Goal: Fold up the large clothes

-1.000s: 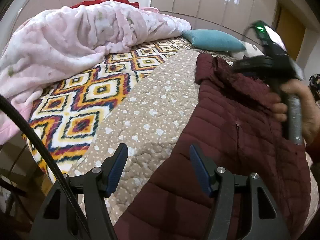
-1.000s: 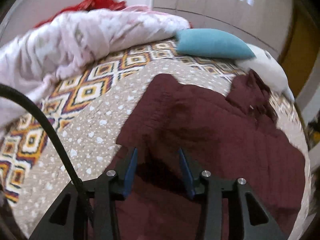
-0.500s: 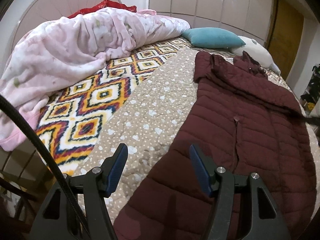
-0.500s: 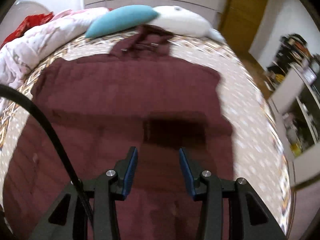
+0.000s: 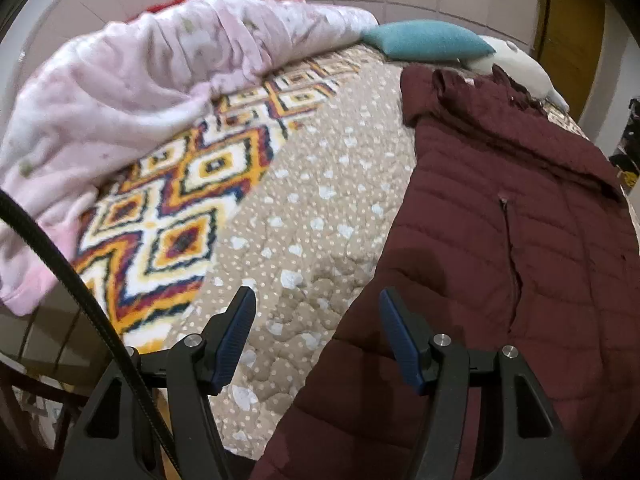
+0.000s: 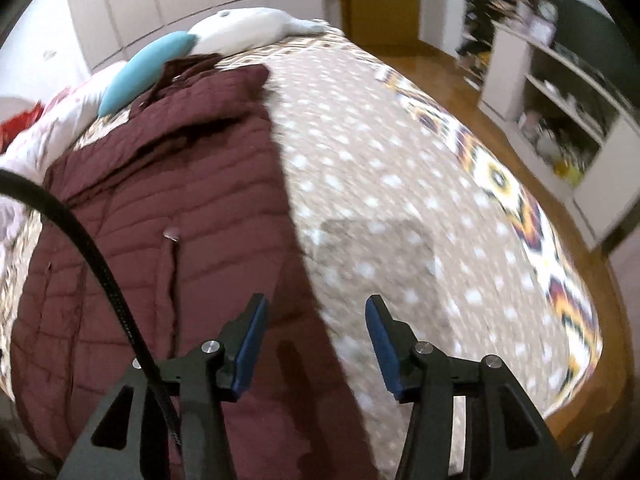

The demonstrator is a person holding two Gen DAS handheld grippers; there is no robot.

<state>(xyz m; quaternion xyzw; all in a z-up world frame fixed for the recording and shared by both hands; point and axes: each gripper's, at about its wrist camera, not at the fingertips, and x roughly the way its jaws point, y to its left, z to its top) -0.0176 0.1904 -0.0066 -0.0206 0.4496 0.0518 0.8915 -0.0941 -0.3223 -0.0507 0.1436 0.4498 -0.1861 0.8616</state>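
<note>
A maroon quilted puffer jacket (image 5: 500,240) lies flat on the bed, collar toward the pillows, hem toward me. It also shows in the right wrist view (image 6: 160,220). My left gripper (image 5: 316,340) is open and empty, hovering over the jacket's left hem edge and the beige spread. My right gripper (image 6: 312,344) is open and empty, hovering over the jacket's right hem edge.
A beige dotted bedspread (image 5: 312,208) covers the bed over a patterned blanket (image 5: 180,208). A pink duvet (image 5: 140,80) is heaped at the left. A teal pillow (image 5: 424,40) and white pillow (image 6: 248,32) lie at the head. White shelves (image 6: 560,92) stand right of the bed.
The right gripper swung from over the jacket's middle to its right hem edge and opened wider. The left gripper moved slightly closer and lower at the left hem edge.
</note>
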